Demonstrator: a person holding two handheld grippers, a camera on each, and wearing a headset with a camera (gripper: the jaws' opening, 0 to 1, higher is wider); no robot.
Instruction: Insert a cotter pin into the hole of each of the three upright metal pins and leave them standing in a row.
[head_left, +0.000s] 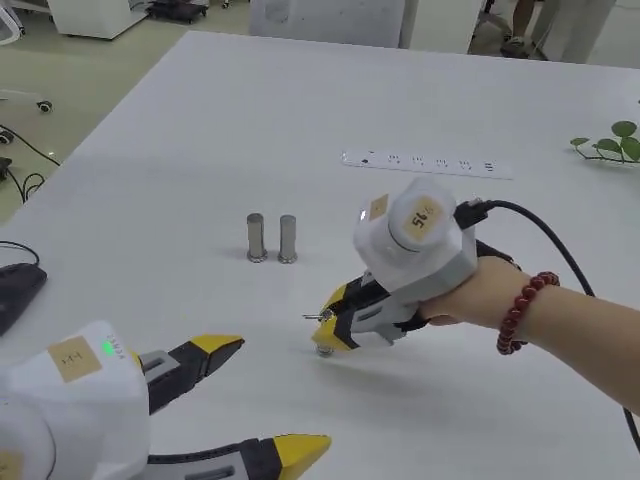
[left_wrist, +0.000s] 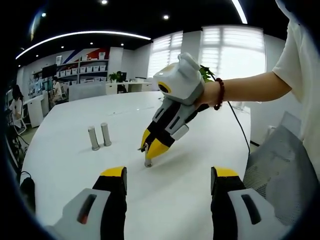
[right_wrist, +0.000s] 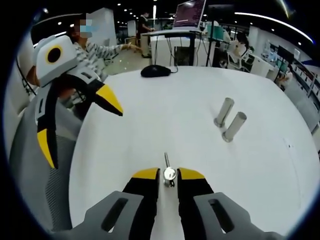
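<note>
Two upright metal pins (head_left: 257, 238) (head_left: 288, 239) stand side by side on the white table (head_left: 180, 150). My right gripper (head_left: 328, 335) is shut on a third metal pin (right_wrist: 170, 174), whose base rests on the table (left_wrist: 148, 162). A thin cotter pin (right_wrist: 166, 160) sticks out of that pin's top, away from the jaws. The other two pins (right_wrist: 224, 112) (right_wrist: 235, 126) stand further off to the right in the right gripper view. My left gripper (head_left: 265, 395) is open and holds nothing, low at the near left, pointing toward the right gripper (left_wrist: 151, 147).
A white power strip (head_left: 428, 162) lies beyond the pins, and green leaves (head_left: 610, 143) reach in at the right edge. A black cable (head_left: 540, 225) runs from the right gripper. A black device (head_left: 15, 290) sits at the left table edge.
</note>
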